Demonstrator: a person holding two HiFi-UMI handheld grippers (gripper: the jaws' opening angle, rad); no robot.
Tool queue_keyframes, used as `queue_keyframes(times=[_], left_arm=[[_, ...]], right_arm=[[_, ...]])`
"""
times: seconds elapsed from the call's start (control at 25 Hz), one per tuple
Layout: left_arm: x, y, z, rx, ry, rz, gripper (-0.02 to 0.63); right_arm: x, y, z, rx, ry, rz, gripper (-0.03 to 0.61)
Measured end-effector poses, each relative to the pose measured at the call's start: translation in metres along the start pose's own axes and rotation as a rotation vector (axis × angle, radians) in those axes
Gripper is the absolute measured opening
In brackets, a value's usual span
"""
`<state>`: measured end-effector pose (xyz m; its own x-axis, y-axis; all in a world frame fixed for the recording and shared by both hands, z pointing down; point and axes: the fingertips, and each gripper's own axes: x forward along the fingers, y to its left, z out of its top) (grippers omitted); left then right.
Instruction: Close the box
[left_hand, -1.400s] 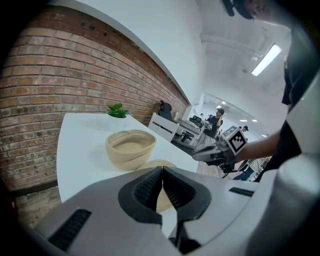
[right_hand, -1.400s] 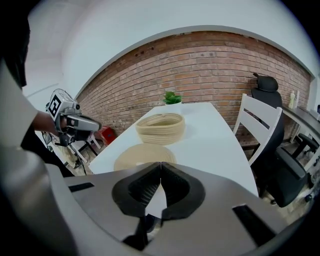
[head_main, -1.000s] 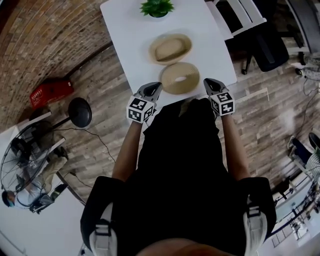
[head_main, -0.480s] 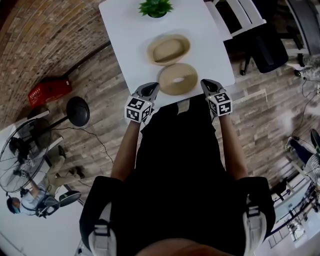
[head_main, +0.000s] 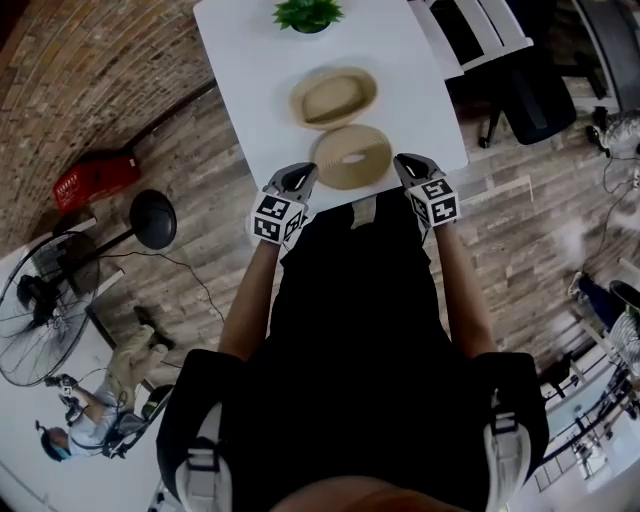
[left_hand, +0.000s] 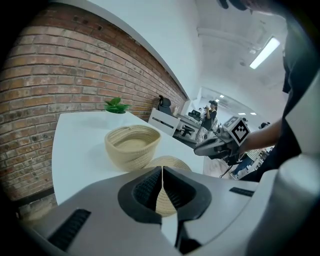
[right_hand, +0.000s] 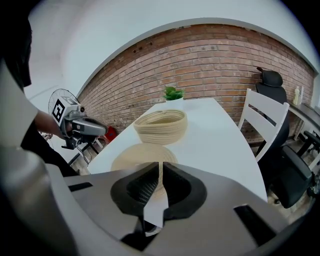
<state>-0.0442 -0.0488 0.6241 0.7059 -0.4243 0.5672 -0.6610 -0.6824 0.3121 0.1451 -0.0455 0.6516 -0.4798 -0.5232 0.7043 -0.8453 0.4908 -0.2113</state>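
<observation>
Brick wall (left_hand: 45, 85) and a wood floor (head_main: 190, 150) go round one long white worktop (head_main: 250, 60). One white chair (head_main: 470, 30) stands at its right side. On the worktop sits one round woven box (head_main: 333, 96), open on top, about in the middle. One flat round woven lid (head_main: 351, 157) lies just beside it, on the side near the person and close to the worktop's edge. One small green plant (head_main: 307, 14) stands at the far end, well apart from the box. Two tongs hang near the lid, one on each side. The left tongs (head_main: 303, 172) are at the lid's left and are pressed together with nothing in them. The right tongs (head_main: 405, 163) are at the lid's right. They have just been opening and now stand a tiny crack apart, with nothing between them. Neither looks to touch the lid. So the box is not closed, and the step in hand looks like the reach for the lid. I think the next move needs the tongs to open more, take the lid by its rim, lift it flat, and set it on top of the box so it sits even all round.
</observation>
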Motion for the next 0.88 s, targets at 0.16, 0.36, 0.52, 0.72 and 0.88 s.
queue_keyframes(times=[0.16, 0.36, 0.52, 0.72, 0.88], left_arm=[[0.006, -0.002, -0.004, -0.002, 0.011, -0.016, 0.078], [0.01, 0.001, -0.012, -0.01, 0.037, -0.023, 0.156], [0.015, 0.001, -0.02, -0.025, 0.06, -0.044, 0.194], [0.02, 0.002, -0.029, -0.043, 0.086, -0.055, 0.23], [0.021, 0.003, -0.037, -0.081, 0.102, -0.054, 0.241]], right_arm=[[0.005, 0.003, -0.001, 0.001, -0.001, 0.016, 0.046], [0.009, 0.003, -0.003, 0.011, -0.001, 0.023, 0.118], [0.013, -0.004, -0.008, 0.017, 0.017, 0.004, 0.161], [0.015, -0.008, -0.011, 0.032, 0.03, -0.005, 0.196], [0.018, -0.007, -0.013, 0.039, 0.041, 0.0, 0.206]])
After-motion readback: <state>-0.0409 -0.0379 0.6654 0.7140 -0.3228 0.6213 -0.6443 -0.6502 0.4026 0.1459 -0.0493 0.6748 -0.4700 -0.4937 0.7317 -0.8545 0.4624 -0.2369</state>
